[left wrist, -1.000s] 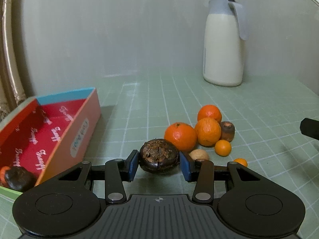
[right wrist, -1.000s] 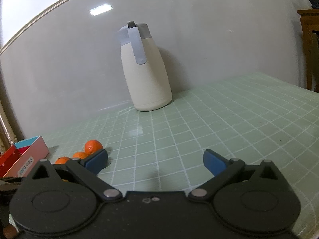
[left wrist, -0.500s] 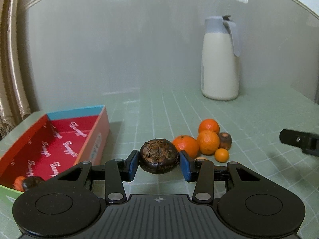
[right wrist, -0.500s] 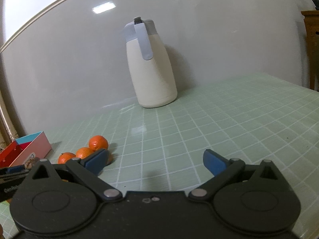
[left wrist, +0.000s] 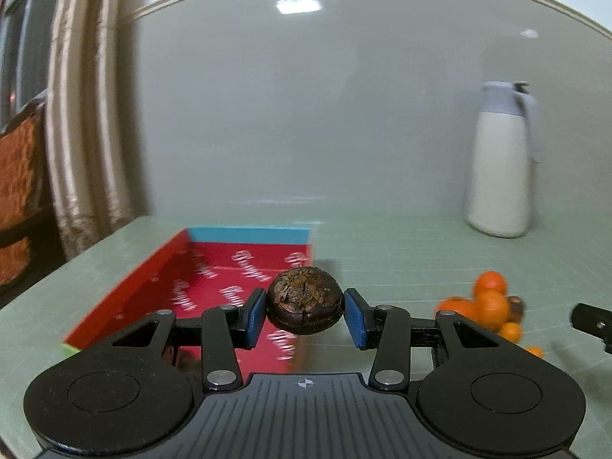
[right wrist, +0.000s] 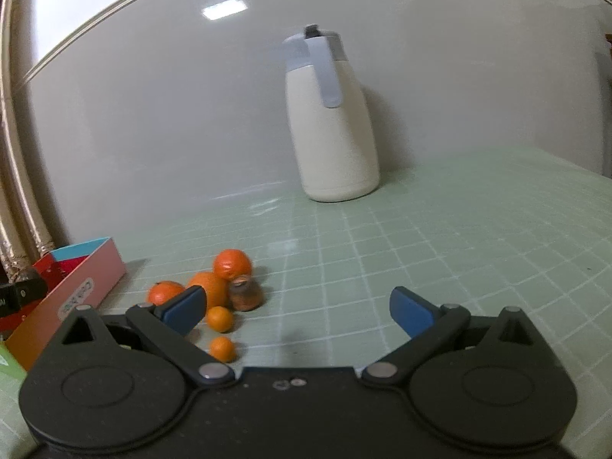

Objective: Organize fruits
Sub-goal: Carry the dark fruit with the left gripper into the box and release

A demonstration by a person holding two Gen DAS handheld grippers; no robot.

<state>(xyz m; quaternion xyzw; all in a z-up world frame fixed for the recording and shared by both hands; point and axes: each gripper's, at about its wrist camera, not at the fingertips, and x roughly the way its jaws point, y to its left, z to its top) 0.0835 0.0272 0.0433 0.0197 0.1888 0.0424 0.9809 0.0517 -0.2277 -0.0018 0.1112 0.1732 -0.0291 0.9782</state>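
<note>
The left gripper (left wrist: 305, 315) is pinching a dark brown, rough-skinned round fruit (left wrist: 304, 305) between its two blue pads (left wrist: 254, 317), holding it in the air over the near right part of a red box (left wrist: 214, 287) (the box has a light blue far wall and white lettering on its red floor). The box is sitting near the left edge of a pale green, grid-lined table (left wrist: 401, 244). To the right of the box, a pile of oranges (left wrist: 487, 304) is lying on the table, with a small brown fruit (left wrist: 514, 306) touching its right side. A cream jug (left wrist: 501, 168) with a grey lid is standing upright at the table's far edge, against the wall.

The right gripper (right wrist: 298, 311) is hovering with its blue fingers (right wrist: 411, 311) spread wide and nothing between them. Through its camera, the oranges (right wrist: 212, 287) are lying just left of the gripper's left finger, with the brown fruit (right wrist: 244, 294) and two smaller orange fruits (right wrist: 220, 319) nearer the camera. The box (right wrist: 84, 279) is lying further left, and the jug (right wrist: 329, 122) is standing beyond.
</note>
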